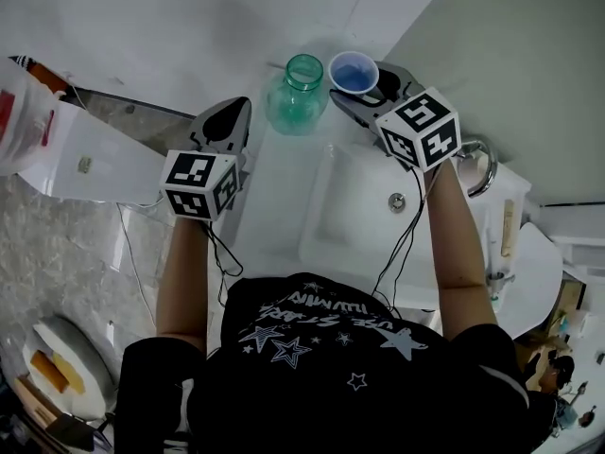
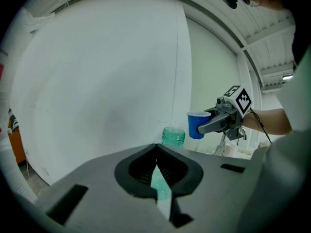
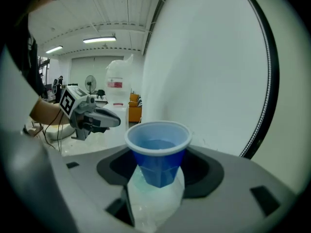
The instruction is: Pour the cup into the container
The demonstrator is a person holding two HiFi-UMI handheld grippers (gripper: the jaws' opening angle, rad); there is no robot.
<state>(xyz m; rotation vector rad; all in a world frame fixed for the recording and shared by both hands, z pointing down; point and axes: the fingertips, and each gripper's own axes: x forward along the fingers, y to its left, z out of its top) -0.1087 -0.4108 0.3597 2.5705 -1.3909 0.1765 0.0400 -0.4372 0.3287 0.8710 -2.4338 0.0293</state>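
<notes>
A blue plastic cup (image 1: 354, 72) with liquid in it stands upright in my right gripper (image 1: 364, 88), which is shut on it and holds it above the back of the sink counter. The right gripper view shows the cup (image 3: 158, 149) between the jaws of the right gripper (image 3: 158, 171). A green glass jar (image 1: 297, 97) with an open mouth stands on the counter just left of the cup. My left gripper (image 1: 230, 116) hangs left of the jar, jaws together and empty. In the left gripper view, the jar (image 2: 173, 136) sits beyond the left gripper (image 2: 156, 161), with the cup (image 2: 197, 124) higher to its right.
A white sink basin (image 1: 350, 220) lies below the grippers, with a chrome faucet (image 1: 479, 164) at its right. A white wall (image 1: 189, 36) rises right behind the jar. A white plastic bag (image 1: 24, 112) lies at the far left.
</notes>
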